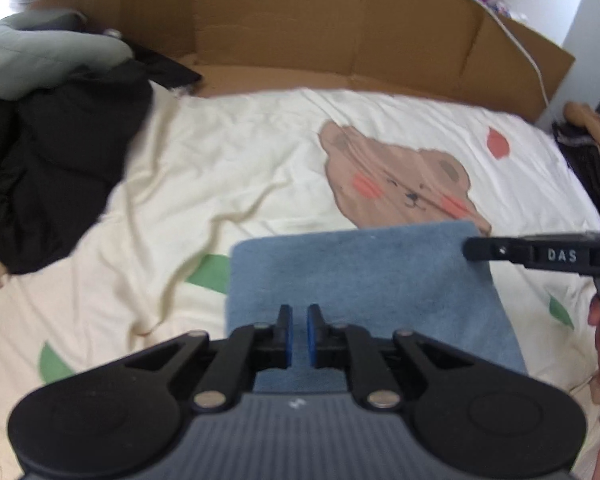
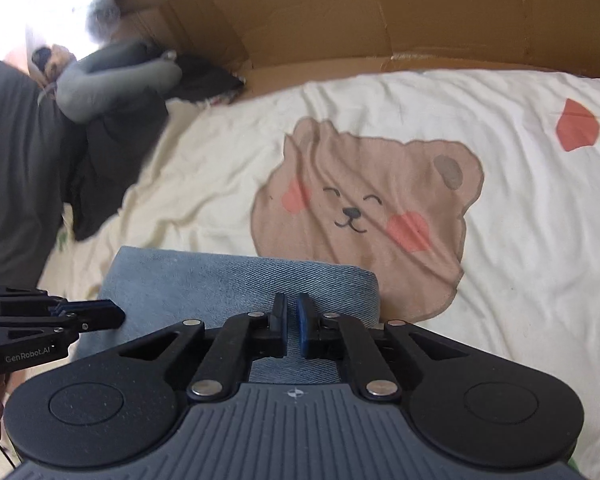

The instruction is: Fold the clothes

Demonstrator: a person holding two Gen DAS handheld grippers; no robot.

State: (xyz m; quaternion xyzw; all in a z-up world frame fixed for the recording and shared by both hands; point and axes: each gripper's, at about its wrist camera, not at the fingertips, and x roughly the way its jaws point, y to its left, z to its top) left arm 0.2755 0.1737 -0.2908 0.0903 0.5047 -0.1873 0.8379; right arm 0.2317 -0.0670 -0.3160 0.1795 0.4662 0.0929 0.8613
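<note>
Cream bedsheet (image 1: 220,168) carries folded blue jeans (image 1: 352,280) directly beneath both nearly closed, empty grippers, left gripper (image 1: 299,334) and right gripper (image 2: 291,330).

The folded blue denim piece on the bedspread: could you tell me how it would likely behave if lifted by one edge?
The denim piece would probably droop and unfold: it's soft layered cloth. Its thick twill weave suggests some weight and decent grip.

"DAS" in white on the right gripper (image 1: 470,249) body, over the blue cloth (image 1: 360,272). "GenRobot.AI" on the left gripper (image 2: 118,314) body, beside that cloth.
</note>
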